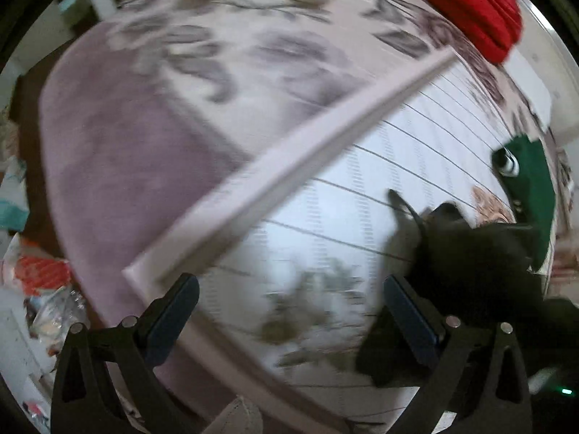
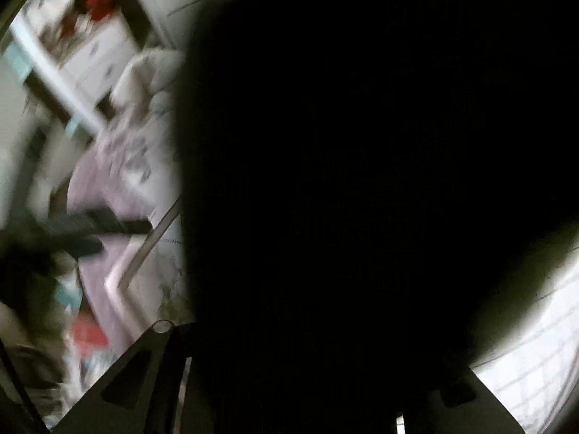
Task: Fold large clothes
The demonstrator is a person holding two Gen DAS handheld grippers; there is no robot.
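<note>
Noting risks first. The black garment point(image 1: 466, 253) is hanging bunched at one side of the left wrist view, not spread flat, so any fold started from this state is likely going to trap creases. It is also blanketing almost the whole right wrist view. With that lens covered, the person is probably working the right side blind and could pinch the wrong layer. Both views are smearing, so a hem could be slipping unnoticed.

The left gripper point(image 1: 289, 284) is standing released, jaws wide apart, with nothing between the pads. Only the striped sheet point(image 1: 362, 199) is showing through the gap, lying over the mauve bedspread point(image 1: 108, 181). The garment is sitting just beside the right-hand finger of this gripper, outside the gap and apparently a little beyond the tip; contact cannot be judged.

The right gripper point(image 2: 300, 332) is buried under the dark cloth. Its fingertips are not showing, so whether it is clenching the fabric or merely lying beneath it cannot be told.
</note>
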